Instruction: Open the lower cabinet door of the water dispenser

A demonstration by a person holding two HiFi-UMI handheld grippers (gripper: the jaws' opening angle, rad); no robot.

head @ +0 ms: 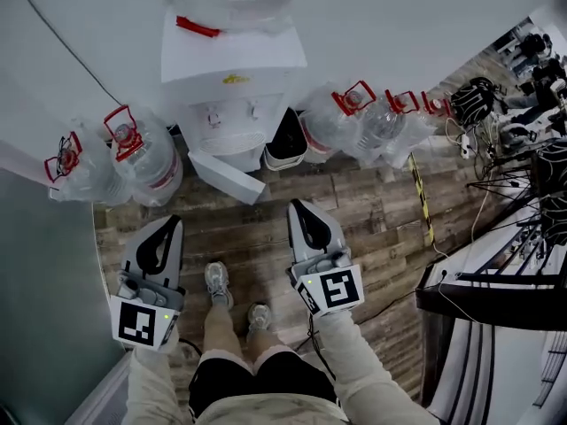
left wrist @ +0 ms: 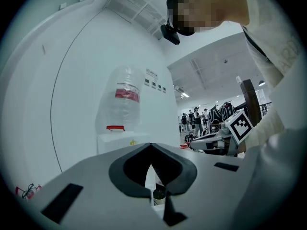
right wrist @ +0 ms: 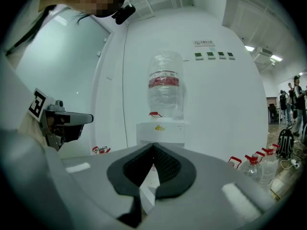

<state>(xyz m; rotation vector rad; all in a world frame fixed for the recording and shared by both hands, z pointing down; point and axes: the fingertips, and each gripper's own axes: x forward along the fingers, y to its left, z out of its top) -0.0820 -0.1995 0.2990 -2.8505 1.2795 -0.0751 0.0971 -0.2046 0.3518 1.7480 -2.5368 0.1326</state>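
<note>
Your left claw [head: 170, 221] and right claw [head: 296, 205] were both shut and empty, and the ajar cabinet door [head: 227, 176] looked light and stiff, easiest hooked by its free edge.

Place: I read it as an open lab or workshop hall.
Floor: wood planks [head: 372, 211], against a white wall [head: 399, 25].
Right side: benches [head: 487, 264] loaded with cables [head: 496, 162] and gear.
Supplies: water dispenser [head: 232, 78], spare water jugs [head: 146, 162].
Background: people [left wrist: 195, 121] standing among equipment.

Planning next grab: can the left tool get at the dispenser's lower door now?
Probably yes: only bare floor lies between the left tool and the lower door, which juts out.
</note>
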